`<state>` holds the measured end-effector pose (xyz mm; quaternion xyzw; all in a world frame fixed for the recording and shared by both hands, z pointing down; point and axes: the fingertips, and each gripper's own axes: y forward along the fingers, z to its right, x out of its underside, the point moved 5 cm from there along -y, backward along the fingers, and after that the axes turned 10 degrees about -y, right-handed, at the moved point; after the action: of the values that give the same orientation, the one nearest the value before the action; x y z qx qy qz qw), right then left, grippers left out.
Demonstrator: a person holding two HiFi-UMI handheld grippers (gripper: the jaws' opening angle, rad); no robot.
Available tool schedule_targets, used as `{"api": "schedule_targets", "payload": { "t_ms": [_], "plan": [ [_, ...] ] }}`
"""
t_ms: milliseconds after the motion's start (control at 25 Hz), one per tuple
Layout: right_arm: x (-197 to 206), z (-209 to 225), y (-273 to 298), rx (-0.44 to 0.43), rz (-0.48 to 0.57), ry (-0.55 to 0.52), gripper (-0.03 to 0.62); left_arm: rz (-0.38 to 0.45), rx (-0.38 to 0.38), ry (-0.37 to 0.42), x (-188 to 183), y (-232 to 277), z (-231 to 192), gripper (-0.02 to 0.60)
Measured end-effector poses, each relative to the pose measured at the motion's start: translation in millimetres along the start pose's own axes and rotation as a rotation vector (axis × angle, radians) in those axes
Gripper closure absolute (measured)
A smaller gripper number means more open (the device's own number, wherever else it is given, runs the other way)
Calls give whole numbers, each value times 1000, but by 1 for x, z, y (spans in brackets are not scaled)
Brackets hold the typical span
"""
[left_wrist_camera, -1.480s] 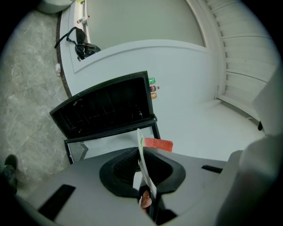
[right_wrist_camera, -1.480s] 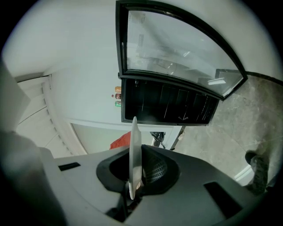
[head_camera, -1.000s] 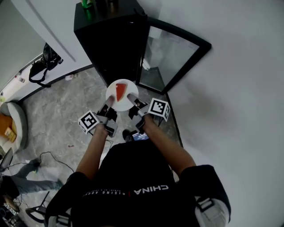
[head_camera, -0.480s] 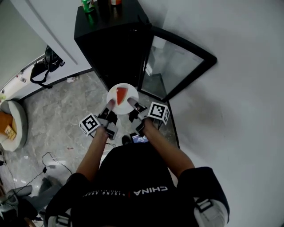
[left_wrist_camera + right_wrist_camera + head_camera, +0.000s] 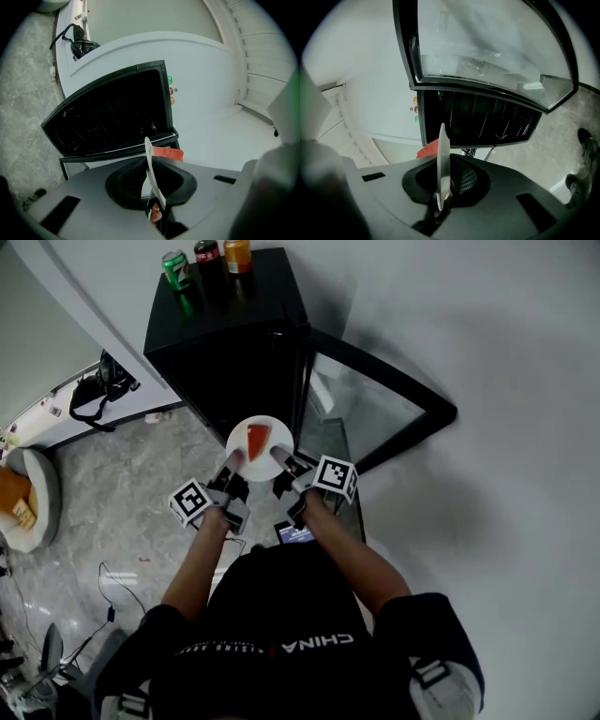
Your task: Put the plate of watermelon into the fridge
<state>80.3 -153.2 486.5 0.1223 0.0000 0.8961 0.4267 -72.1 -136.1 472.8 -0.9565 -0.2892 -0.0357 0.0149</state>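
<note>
A white plate [image 5: 260,444] carrying a red watermelon wedge [image 5: 257,439] hangs in front of the open black fridge [image 5: 225,343]. My left gripper [image 5: 232,458] is shut on the plate's left rim, and my right gripper [image 5: 278,455] is shut on its right rim. In the left gripper view the plate [image 5: 153,180] shows edge-on between the jaws, with the watermelon [image 5: 167,153] on its right side. The right gripper view has the plate [image 5: 442,168] edge-on too, the watermelon [image 5: 427,150] on its left. The fridge's dark inside [image 5: 112,117] with wire shelves lies straight ahead.
The glass fridge door [image 5: 370,409] stands swung open to the right, close to my right gripper. Three drink cans [image 5: 206,259] stand on the fridge top. A white wall [image 5: 487,381] is at right. A black bag [image 5: 98,390] and cables [image 5: 122,582] lie on the marble floor at left.
The view has shifted so the fridge top with its cans now shows. Both grippers keep hold of the plate, which has risen slightly toward the fridge opening.
</note>
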Motion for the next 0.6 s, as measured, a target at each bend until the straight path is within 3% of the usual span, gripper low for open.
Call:
{"api": "schedule_targets", "payload": {
  "t_ms": [280, 600],
  "plan": [
    [-41, 9, 13, -21, -63, 11, 566, 71, -25, 6, -2, 34, 2, 545],
    [-33, 7, 34, -13, -57, 29, 566, 67, -33, -7, -24, 29, -1, 545]
  ]
}}
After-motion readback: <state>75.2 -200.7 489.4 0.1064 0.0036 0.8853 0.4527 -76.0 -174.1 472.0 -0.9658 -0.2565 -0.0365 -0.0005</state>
